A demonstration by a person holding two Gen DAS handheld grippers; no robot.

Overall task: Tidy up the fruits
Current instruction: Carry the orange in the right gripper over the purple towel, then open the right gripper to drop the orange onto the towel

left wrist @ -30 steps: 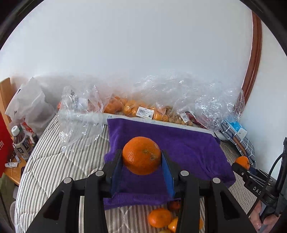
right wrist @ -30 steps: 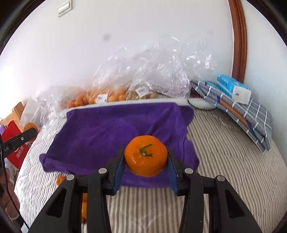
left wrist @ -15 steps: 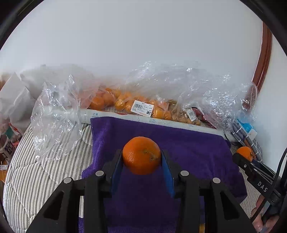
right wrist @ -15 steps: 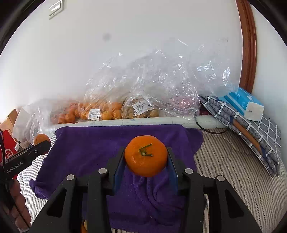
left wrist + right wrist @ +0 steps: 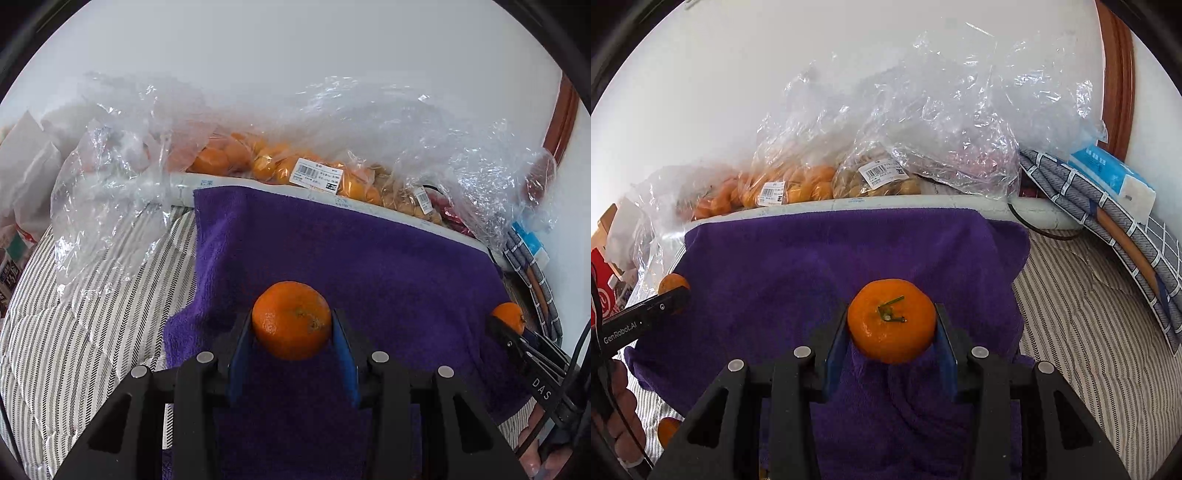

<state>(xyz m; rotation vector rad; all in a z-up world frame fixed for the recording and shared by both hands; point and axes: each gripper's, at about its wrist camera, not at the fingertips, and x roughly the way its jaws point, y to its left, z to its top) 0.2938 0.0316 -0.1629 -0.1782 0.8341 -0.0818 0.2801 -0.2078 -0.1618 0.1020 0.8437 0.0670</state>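
Note:
My left gripper (image 5: pixel 291 325) is shut on an orange mandarin (image 5: pixel 291 319), its blue pads pressing both sides, above the purple towel (image 5: pixel 332 251) spread on the striped bed. My right gripper (image 5: pixel 892 325) is shut on a second mandarin (image 5: pixel 892 319) with a green stem, over the same purple towel (image 5: pixel 812 258). In the left wrist view the right gripper (image 5: pixel 508 325) shows at the right edge with its mandarin (image 5: pixel 508 315). The right wrist view has the left gripper (image 5: pixel 670 295) at the left edge with its mandarin (image 5: pixel 673 282).
Clear plastic bags of small oranges (image 5: pixel 266 162) and pale fruit (image 5: pixel 875 182) line the wall behind the towel. A checked cloth (image 5: pixel 1108 206) and a blue tissue pack (image 5: pixel 1108 173) lie at the right. A loose orange (image 5: pixel 666 430) lies by the towel's near left edge.
Both grippers have moved forward and down over the towel, still holding their mandarins. The bags at the wall look nearer, and the loose fruit at the towel's front edge has left the left wrist view.

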